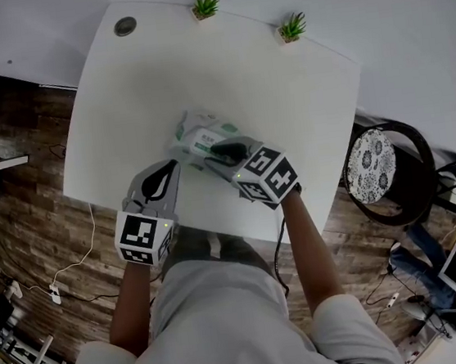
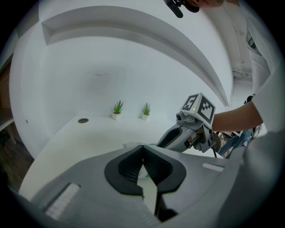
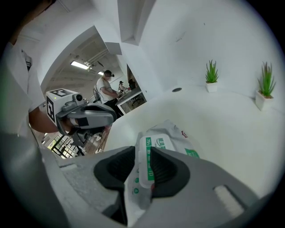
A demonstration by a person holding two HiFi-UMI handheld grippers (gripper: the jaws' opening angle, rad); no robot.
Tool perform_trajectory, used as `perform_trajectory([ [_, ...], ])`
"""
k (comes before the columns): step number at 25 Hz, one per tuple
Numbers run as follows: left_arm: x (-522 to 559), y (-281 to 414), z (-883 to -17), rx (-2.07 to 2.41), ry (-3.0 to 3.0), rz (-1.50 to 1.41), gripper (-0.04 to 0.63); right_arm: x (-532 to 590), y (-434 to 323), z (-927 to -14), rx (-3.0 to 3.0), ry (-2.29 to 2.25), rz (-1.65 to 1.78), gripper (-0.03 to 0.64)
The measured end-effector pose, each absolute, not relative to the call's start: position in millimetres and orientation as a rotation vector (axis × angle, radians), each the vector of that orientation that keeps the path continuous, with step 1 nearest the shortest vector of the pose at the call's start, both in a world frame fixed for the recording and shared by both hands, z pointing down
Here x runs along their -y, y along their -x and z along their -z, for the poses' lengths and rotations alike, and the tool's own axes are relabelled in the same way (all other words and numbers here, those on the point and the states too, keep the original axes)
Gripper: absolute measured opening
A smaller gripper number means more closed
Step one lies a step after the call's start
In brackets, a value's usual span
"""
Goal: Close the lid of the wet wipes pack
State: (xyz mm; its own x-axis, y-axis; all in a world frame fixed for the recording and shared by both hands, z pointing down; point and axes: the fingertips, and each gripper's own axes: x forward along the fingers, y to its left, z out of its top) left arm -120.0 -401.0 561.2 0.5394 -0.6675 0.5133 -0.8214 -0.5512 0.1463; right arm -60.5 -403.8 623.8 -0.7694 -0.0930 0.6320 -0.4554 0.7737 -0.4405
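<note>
Hanging over the near left edge of the white table (image 1: 300, 94), the left gripper (image 1: 164, 175) takes no part in the work. Its jaws meet at the tips with nothing between them, and it points toward the pack from just beside it.

A little farther in and to the right, the right gripper (image 1: 223, 151) reaches onto the wet wipes pack (image 1: 196, 136), which lies near the middle of the table, closer to the near side. In the right gripper view its jaws are drawn in tight on the pack's near end. The white lid (image 3: 148, 162) with green print and the soft film of the pack sit squeezed together between the pads.

The step in hand looks like the closing press itself, with the lid pinched down against the pack body. Whether the lid has latched cannot be told, since the jaws cover its seam.

The next move probably calls for a firm, even squeeze along the lid edge. After that the jaws should open slowly so the light pack is not dragged or lifted. The idle left gripper could steady the far end of the pack if it slides.

At the far edge stand two small potted plants (image 1: 206, 7), well apart from the work, and a round fitting (image 1: 125, 26) sits in the far left corner.
</note>
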Motion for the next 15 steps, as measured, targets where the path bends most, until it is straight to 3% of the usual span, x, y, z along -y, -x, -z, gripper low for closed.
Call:
perform_trajectory([
  [15,406.0,122.2,-564.4,1.188,-2.417,-0.567,0.009,399.4,68.1,-638.9,2.272,-0.442,-0.691,0.114],
])
